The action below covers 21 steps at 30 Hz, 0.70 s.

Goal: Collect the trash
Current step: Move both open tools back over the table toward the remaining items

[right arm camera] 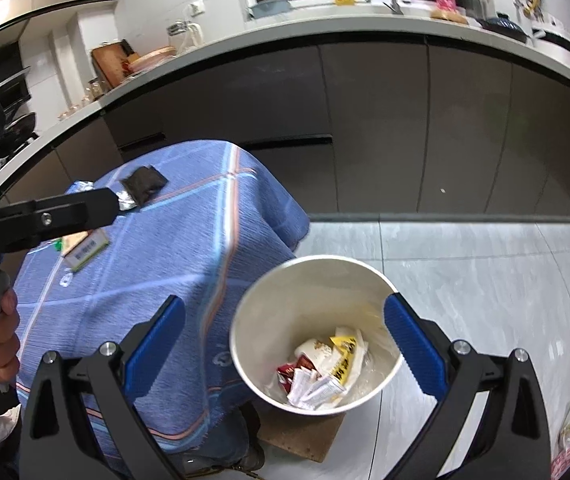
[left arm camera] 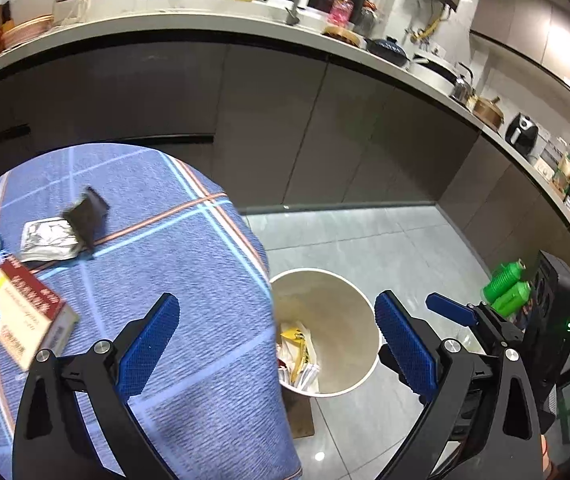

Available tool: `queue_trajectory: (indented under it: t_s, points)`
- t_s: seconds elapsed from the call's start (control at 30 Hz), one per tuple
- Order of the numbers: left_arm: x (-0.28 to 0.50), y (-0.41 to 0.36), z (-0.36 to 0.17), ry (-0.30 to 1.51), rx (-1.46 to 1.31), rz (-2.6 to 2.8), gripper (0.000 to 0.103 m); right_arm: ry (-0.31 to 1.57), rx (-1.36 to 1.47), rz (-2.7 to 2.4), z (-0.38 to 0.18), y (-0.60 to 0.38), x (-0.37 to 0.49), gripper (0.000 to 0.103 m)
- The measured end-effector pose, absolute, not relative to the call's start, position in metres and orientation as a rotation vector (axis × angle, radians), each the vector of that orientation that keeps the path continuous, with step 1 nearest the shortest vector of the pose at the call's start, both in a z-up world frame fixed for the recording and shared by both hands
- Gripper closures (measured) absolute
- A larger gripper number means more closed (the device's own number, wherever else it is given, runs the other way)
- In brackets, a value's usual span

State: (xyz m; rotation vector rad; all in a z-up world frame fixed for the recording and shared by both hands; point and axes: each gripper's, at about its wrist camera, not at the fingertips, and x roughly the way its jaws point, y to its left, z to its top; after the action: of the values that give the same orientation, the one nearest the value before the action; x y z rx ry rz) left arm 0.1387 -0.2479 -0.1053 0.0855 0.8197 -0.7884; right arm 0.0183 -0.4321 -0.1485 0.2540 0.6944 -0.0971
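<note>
Both empty: left claw (left arm camera: pixel 277 344), right claw (right arm camera: pixel 285 344) wide open; bin (right arm camera: pixel 381 280) base hidden by tablecloth (right arm camera: pixel 189 256).

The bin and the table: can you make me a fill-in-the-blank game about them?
1. The bin stands on the ____.
2. The cloth on the table is mostly ____.
3. Both the left claw and the right claw are ____, holding nothing.
4. The dark packet lies on the ____.

Missing words: floor; blue; open; table
</note>
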Motion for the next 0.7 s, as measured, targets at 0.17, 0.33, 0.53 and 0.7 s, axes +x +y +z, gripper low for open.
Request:
queue_trajectory:
  t_s: [0.17,0.33,0.53,0.7]
  points:
    - [0.134,-0.213,-0.088,0.777,0.062,-0.701,0.009,0.664,0.196,-0.035,-0.128,-0.404,0.025,0.003]
    - [0.133,-0.17,-0.078,0.758,0.032,-0.603,0.009,0.654,0.158,0.031,-0.117,-0.375,0.036,0.003]
    - [0.138,-0.11,-0.076,0.766,-0.035,-0.513,0.009,0.646,0.137,0.091,-0.109,-0.349,0.049,0.003]
    - [0.141,-0.062,-0.079,0.776,-0.068,-0.439,0.009,0.633,0.124,0.133,-0.103,-0.327,0.06,0.003]
